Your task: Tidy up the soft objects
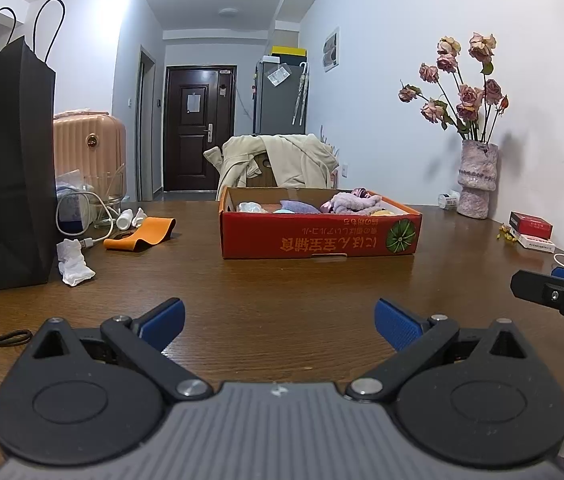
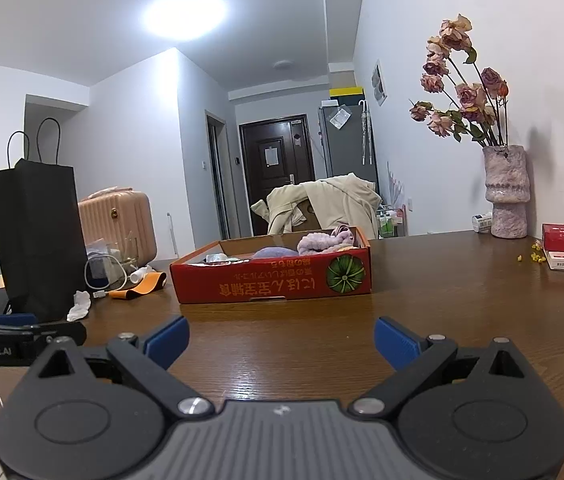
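A shallow red cardboard box (image 1: 318, 236) stands mid-table and holds several soft items, among them a lilac fluffy cloth (image 1: 356, 202) and a purple one (image 1: 298, 206). The box also shows in the right wrist view (image 2: 274, 280). An orange strap (image 1: 142, 234) and a crumpled white tissue (image 1: 74, 262) lie on the table to the box's left. My left gripper (image 1: 280, 322) is open and empty, low over the table well in front of the box. My right gripper (image 2: 282, 340) is open and empty too, beside the left one.
A tall black paper bag (image 1: 6, 168) stands at the left with a white cable (image 1: 94, 236) and glass jar (image 1: 108, 200) behind it. A vase of dried roses (image 1: 476, 176) and red boxes (image 1: 530, 226) stand by the right wall. A chair with a beige coat (image 1: 282, 160) is behind the table.
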`<state>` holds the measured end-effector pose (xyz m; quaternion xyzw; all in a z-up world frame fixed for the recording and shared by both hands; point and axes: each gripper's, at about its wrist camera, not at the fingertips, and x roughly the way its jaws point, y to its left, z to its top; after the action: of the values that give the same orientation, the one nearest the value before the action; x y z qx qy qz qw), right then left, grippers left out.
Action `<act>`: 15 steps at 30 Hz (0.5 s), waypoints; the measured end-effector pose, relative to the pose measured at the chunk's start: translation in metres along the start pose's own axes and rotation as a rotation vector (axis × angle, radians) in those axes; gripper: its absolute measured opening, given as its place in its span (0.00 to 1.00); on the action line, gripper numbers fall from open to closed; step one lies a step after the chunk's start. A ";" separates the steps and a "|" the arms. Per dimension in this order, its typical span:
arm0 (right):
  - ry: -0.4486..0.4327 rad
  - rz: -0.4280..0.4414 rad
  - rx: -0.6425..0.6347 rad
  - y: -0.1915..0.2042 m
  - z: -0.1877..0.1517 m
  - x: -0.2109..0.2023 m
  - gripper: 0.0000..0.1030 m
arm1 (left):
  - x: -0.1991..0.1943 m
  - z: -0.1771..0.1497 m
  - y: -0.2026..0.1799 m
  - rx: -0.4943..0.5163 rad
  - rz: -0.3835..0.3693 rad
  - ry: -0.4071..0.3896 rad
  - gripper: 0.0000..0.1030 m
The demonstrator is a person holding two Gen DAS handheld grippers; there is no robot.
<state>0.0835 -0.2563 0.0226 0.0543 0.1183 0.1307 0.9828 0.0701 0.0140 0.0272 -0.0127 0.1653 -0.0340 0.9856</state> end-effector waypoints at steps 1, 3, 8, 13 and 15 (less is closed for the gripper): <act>0.000 0.000 -0.001 0.000 0.000 0.000 0.96 | 0.000 0.000 0.000 0.000 0.002 0.002 1.00; 0.000 -0.002 -0.001 0.001 0.000 0.000 0.97 | 0.000 0.000 0.001 -0.001 0.003 0.005 1.00; -0.005 0.000 -0.005 0.000 0.001 -0.001 0.98 | -0.002 0.001 0.000 -0.002 0.003 -0.001 1.00; -0.019 0.006 -0.019 0.003 0.004 -0.003 0.98 | -0.003 0.003 0.000 -0.001 0.000 -0.006 1.00; -0.025 0.006 -0.021 0.004 0.005 -0.005 0.98 | -0.004 0.004 0.000 0.000 -0.002 -0.012 1.00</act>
<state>0.0797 -0.2545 0.0291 0.0461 0.1046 0.1344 0.9843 0.0675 0.0145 0.0323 -0.0133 0.1592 -0.0349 0.9865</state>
